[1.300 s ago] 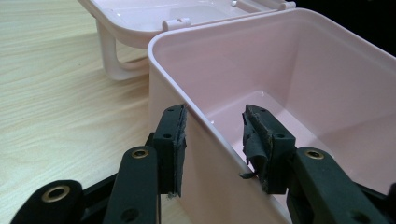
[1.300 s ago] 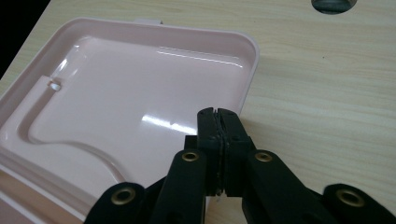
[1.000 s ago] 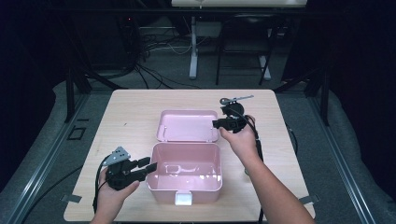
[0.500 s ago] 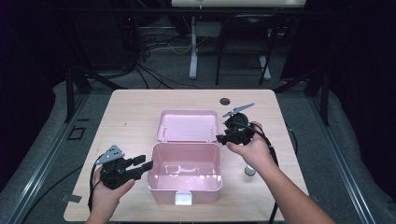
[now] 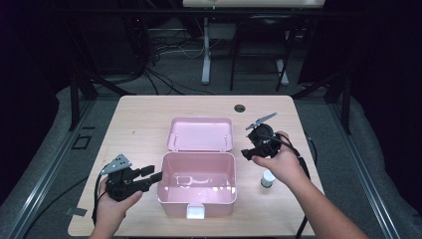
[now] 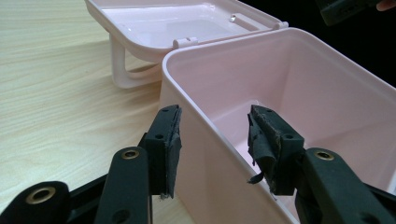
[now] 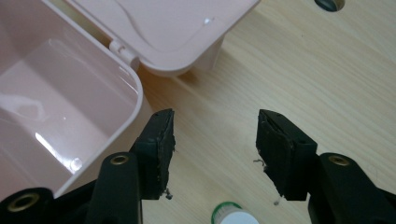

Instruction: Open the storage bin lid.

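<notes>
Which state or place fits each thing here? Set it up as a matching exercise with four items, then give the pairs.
Things:
1. pink box
2. box lid
3. small bottle
4. left gripper

Places or states:
A. open, fingers astride the box's wall
B. standing on the table right of the box
C. swung back, lying open behind the box
D. empty inside

Pairs: 1-D, 2-C, 3-B, 4-A

bottle (image 7: pixel 232 217): cut by bottom edge, green-rimmed top alone visible
box (image 6: pixel 299 116): right side cropped
hole (image 7: pixel 329 4): clipped at top
</notes>
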`<act>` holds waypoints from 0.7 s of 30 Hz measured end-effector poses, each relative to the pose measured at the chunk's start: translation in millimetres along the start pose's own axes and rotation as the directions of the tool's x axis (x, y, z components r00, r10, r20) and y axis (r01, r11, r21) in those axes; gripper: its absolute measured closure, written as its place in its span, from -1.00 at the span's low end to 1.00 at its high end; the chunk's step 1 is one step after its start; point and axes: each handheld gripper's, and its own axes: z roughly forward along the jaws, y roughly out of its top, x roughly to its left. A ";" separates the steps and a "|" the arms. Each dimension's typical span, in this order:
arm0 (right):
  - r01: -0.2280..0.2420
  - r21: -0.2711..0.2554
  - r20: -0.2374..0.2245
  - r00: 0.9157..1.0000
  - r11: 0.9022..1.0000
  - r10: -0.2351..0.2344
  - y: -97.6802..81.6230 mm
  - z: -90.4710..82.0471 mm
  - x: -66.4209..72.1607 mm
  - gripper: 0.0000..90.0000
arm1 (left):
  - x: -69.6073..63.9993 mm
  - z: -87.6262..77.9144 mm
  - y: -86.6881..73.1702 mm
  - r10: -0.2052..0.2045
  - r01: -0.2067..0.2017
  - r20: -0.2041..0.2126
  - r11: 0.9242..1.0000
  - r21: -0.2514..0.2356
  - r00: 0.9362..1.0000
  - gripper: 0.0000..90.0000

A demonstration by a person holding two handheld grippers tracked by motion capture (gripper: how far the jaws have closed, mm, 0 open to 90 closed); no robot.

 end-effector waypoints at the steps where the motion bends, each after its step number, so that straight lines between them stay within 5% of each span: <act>1: -0.001 0.007 0.005 1.000 1.000 0.001 -0.7 0.4 0.4 0.00 | 0.1 0.2 -0.1 -0.001 0.001 0.001 1.000 -0.002 1.000 0.20; 10: -0.029 0.087 -0.002 1.000 0.996 0.029 -3.3 5.3 -6.0 -0.07 | 1.2 -1.6 -0.1 -0.003 0.003 -0.005 1.000 -0.009 1.000 0.19; 21: 0.001 0.200 -0.006 1.000 0.980 0.000 -12.5 17.5 -8.6 -0.16 | 1.0 -3.2 0.7 0.006 -0.006 -0.008 1.000 -0.009 1.000 0.20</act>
